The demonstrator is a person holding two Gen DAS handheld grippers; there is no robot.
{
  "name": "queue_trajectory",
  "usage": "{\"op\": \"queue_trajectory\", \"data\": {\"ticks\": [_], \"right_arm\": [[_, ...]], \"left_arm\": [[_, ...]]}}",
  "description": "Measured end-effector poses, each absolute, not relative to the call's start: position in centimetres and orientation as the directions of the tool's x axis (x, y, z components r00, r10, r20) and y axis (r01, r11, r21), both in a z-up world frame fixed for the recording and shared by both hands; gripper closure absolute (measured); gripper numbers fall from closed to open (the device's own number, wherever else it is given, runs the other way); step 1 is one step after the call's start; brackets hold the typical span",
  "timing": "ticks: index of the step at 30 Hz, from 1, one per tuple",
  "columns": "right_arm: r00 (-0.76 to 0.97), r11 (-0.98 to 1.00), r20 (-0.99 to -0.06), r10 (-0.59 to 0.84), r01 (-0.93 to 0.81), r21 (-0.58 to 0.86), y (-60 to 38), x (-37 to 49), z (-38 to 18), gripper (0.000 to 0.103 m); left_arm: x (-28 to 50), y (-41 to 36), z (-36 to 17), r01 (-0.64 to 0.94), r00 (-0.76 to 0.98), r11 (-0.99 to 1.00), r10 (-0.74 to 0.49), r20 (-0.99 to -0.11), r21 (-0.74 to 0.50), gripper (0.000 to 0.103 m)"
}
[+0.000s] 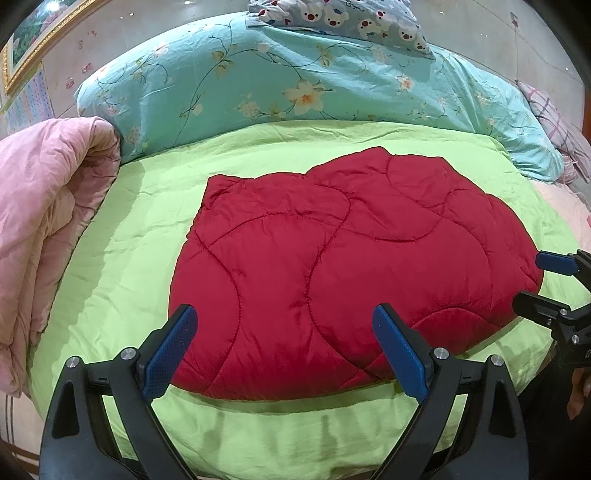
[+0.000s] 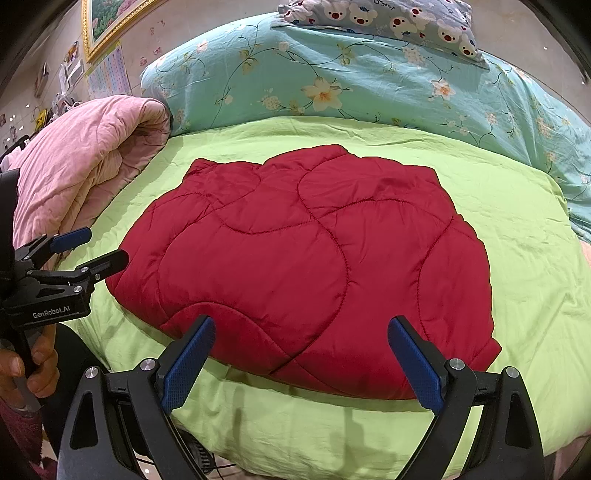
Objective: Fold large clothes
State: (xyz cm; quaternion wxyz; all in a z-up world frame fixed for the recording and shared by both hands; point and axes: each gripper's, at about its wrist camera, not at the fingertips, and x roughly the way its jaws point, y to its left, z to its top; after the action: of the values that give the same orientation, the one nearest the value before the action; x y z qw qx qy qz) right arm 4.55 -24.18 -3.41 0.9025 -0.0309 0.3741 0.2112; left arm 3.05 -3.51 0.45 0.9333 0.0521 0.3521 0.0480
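Left wrist view shows both grippers, left (image 1: 284, 347) and right (image 1: 535, 280), released near the red jacket (image 1: 332, 266) at 6 o'clock; slippery padding may spring unfolded.

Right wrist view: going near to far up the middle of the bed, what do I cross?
Right gripper → green sheet → red quilted garment → more green sheet → blue floral duvet → bear-print pillow.

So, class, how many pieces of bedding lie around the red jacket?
5: green sheet under it, pink quilt left, floral duvet behind, bear pillow atop that, plaid pillow far right. More may be hidden.
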Motion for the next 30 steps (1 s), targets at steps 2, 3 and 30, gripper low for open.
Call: {"op": "queue_trajectory", "data": {"ticks": [2,3,30], "right_arm": [[0.632,0.909,-0.687,0.359,-0.404,0.103,-24.17,4.46,-3.37,0.007],[0.632,0.909,-0.687,0.359,-0.403,0.104,-24.17,4.44,-3.37,0.007],[0.633,0.909,-0.684,0.362,-0.404,0.107,-24.51,4.79,-3.17,0.007]], "left_arm": [[3.05,-3.55,0.44,-0.053,0.748,0.99,0.126,-0.652,0.131,0.006],[3.05,-3.59,0.46,-0.052,0.749,0.99,0.126,-0.651,0.132,0.006],[3.11,-3.94,0.81,-0.056,0.753,0.989,0.131,-0.645,0.135,0.006]]}}
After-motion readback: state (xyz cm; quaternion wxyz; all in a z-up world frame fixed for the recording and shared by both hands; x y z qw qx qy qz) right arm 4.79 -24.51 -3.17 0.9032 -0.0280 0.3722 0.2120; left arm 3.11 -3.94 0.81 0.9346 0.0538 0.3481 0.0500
